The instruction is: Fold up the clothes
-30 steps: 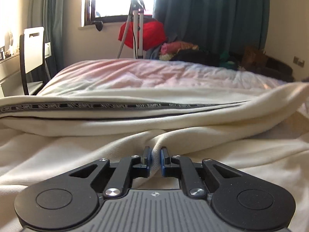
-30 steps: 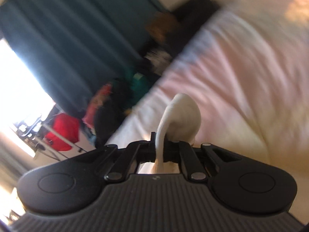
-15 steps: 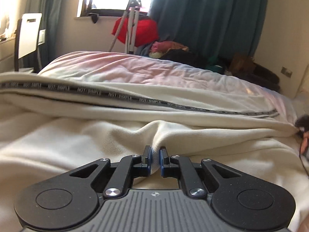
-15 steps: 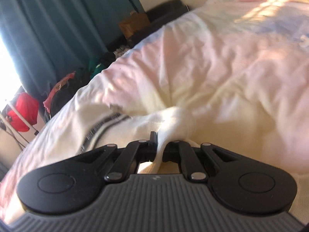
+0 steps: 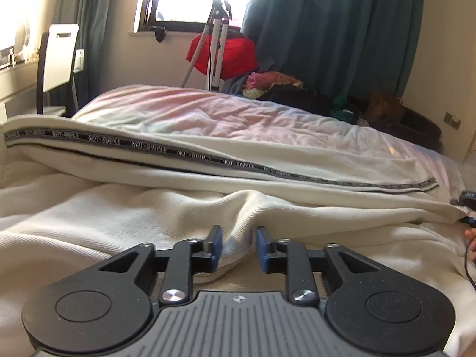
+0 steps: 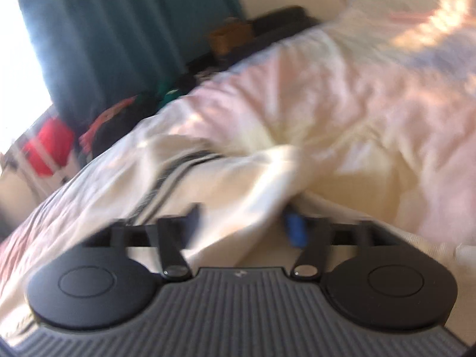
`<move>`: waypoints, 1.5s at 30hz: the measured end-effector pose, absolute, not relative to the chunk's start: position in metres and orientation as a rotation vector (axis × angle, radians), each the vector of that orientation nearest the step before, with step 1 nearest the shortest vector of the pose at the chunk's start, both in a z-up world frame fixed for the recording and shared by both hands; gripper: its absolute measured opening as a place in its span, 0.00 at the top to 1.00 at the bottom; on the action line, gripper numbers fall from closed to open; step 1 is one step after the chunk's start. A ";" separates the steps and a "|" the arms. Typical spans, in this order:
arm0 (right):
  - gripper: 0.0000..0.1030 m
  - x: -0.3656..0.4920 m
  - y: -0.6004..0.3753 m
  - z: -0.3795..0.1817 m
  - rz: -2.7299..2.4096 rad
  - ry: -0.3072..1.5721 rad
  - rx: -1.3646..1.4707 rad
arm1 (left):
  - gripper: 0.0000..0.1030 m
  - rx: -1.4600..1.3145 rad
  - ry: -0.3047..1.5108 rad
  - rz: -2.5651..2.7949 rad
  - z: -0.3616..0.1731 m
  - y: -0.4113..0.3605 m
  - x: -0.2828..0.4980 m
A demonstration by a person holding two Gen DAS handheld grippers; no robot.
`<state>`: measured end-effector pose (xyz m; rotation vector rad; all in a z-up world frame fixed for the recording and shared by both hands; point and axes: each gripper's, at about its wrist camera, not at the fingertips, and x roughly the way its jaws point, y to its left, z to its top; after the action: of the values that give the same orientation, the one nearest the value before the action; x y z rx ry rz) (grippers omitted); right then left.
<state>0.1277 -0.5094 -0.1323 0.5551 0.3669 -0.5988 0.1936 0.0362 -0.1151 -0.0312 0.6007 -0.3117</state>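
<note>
A pink-tinted duvet point(image 5: 208, 113) covered the bed, and on it the cream garment point(image 5: 125, 208) lay spread, its lettered stripe point(image 5: 190, 154) running along a turned-over layer. The left gripper point(image 5: 237, 245) sat low with jaws parted around a ridge of that cloth, and the right gripper point(image 6: 244, 223) had jaws spread wide with cloth lying loose between them, so doing this well probably meant leaving each edge flat before drawing clear. The right view was blurred, and the garment's full outline was cut off.
</note>
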 end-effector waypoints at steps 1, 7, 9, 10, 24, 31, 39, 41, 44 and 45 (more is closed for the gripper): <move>0.15 0.124 -0.499 -0.124 -0.577 0.364 0.526 | 0.54 -0.024 0.595 -0.304 -0.113 0.036 0.190; 0.15 0.095 -0.436 -0.070 -0.439 0.318 0.387 | 0.39 -0.024 0.559 -0.288 -0.090 0.039 0.156; 0.15 0.085 -0.424 -0.061 -0.407 0.314 0.374 | 0.28 -0.021 0.542 -0.293 -0.082 0.042 0.143; 0.15 0.081 -0.419 -0.058 -0.393 0.315 0.368 | 0.22 -0.020 0.534 -0.295 -0.077 0.043 0.136; 0.15 0.029 -0.357 -0.013 -0.211 0.328 0.294 | 0.02 -0.043 0.545 -0.144 -0.047 0.094 0.050; 0.15 0.026 -0.361 -0.015 -0.215 0.339 0.302 | 0.01 -0.335 0.697 0.063 -0.044 0.175 0.034; 0.15 0.026 -0.372 -0.021 -0.305 0.386 0.329 | 0.01 -0.890 0.847 0.291 -0.073 0.275 0.024; 0.15 0.024 -0.380 -0.022 -0.335 0.387 0.352 | 0.03 -0.979 0.864 0.285 -0.081 0.287 0.028; 0.15 0.015 -0.397 -0.022 -0.384 0.371 0.412 | 0.07 -1.057 0.902 0.258 -0.093 0.295 0.037; 0.15 0.010 -0.404 -0.025 -0.415 0.366 0.446 | 0.07 -1.061 0.903 0.255 -0.094 0.297 0.040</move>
<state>0.0096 -0.4044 -0.0249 0.4464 0.3662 -0.4154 0.0400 0.2965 -0.0942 -1.0610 0.9027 0.2553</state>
